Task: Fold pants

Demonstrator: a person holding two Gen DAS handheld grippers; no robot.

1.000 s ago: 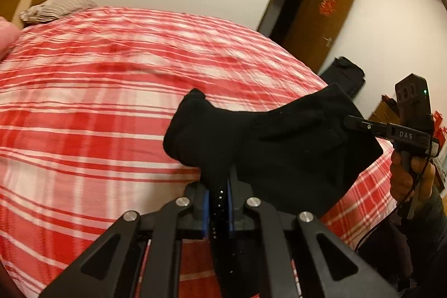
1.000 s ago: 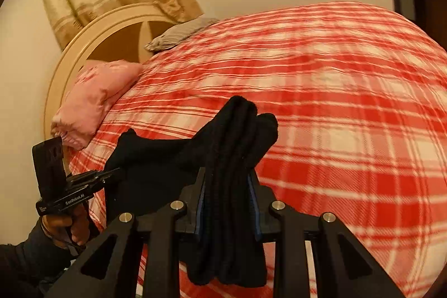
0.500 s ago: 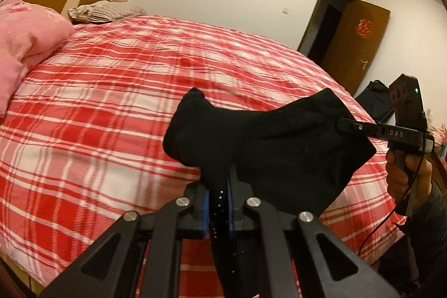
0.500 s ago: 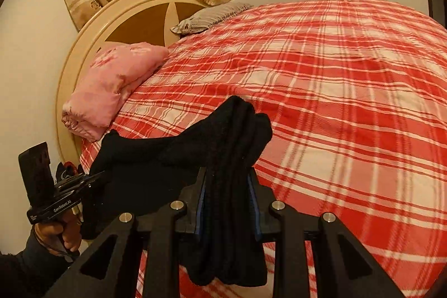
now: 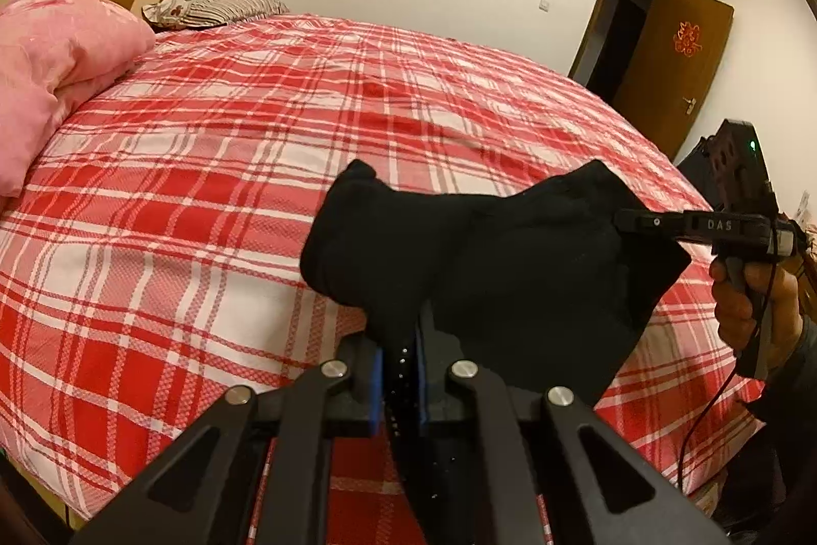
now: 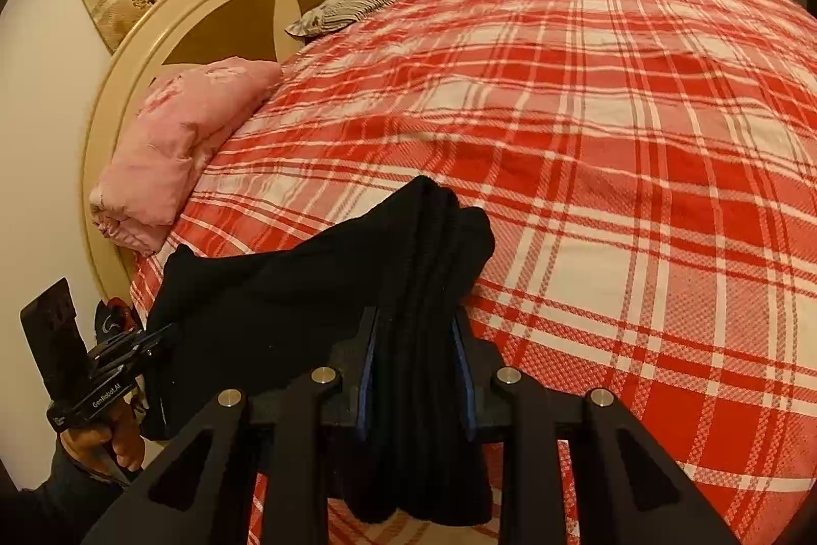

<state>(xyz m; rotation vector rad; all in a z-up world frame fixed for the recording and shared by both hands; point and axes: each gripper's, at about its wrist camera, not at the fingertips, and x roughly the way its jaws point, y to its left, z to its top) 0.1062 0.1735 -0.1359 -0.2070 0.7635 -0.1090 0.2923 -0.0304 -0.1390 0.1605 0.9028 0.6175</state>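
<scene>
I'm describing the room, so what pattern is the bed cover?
Red and white plaid cotton bed cover, clearest in the right wrist view.

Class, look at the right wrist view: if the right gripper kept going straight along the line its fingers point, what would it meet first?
The right gripper is clamped on bunched black pants and points down over the bed. Beyond the cloth it holds, it would probably meet the red plaid bedspread first; nothing else seems to lie in that line, though depth is unclear.

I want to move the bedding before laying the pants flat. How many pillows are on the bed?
2. A pink pillow lies at the head of the bed, near its side edge; a striped pillow lies farther along the headboard. Others may be hidden out of frame.
</scene>
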